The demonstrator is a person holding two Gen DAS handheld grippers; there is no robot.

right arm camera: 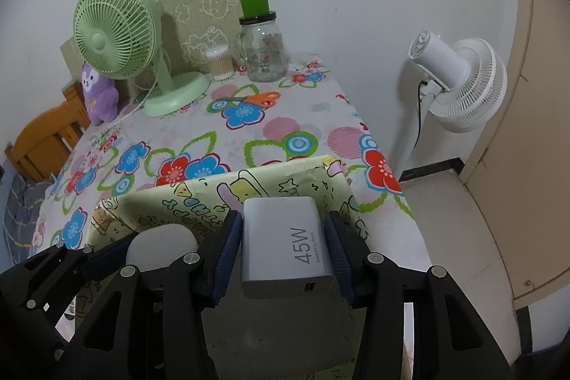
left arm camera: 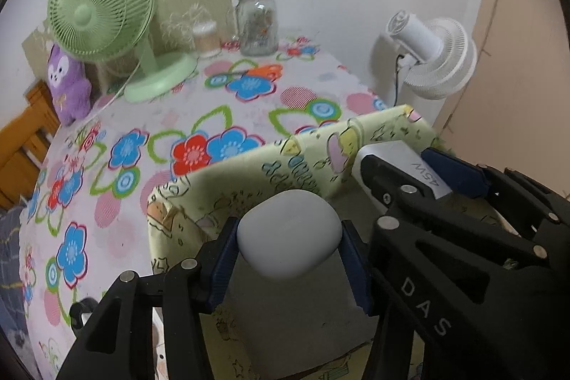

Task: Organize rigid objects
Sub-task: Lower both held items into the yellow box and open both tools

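Both grippers are loaded and poised over the open, paper-covered cardboard box (left arm camera: 356, 134) with pale green cartoon print, which stands at the near right corner of the table under the flower-patterned tablecloth (left arm camera: 213, 116). The left gripper (left arm camera: 288, 250) has its blue-padded jaws closed on the smooth, rounded white earbud case (left arm camera: 289, 237); the right gripper (right arm camera: 283, 248) has its jaws clamped on the flat sides of the white rectangular 45W wall charger (right arm camera: 285, 244). Both objects are held above the grey box floor, the case to the left and the charger to the right, the two tools almost side by side. As a judgement, the task is near its midpoint for these two items: grasping is done, while lowering and release are left. Whether other items already lie in the box cannot be told.

Both tools point forward and slightly downward over the near wall of the box. Far on the table stand a pale green desk fan (right arm camera: 114, 34), a purple plush toy (right arm camera: 98, 95), a clear glass jar (right arm camera: 262, 48) and orange-handled scissors (right arm camera: 256, 99), all well apart from the box.
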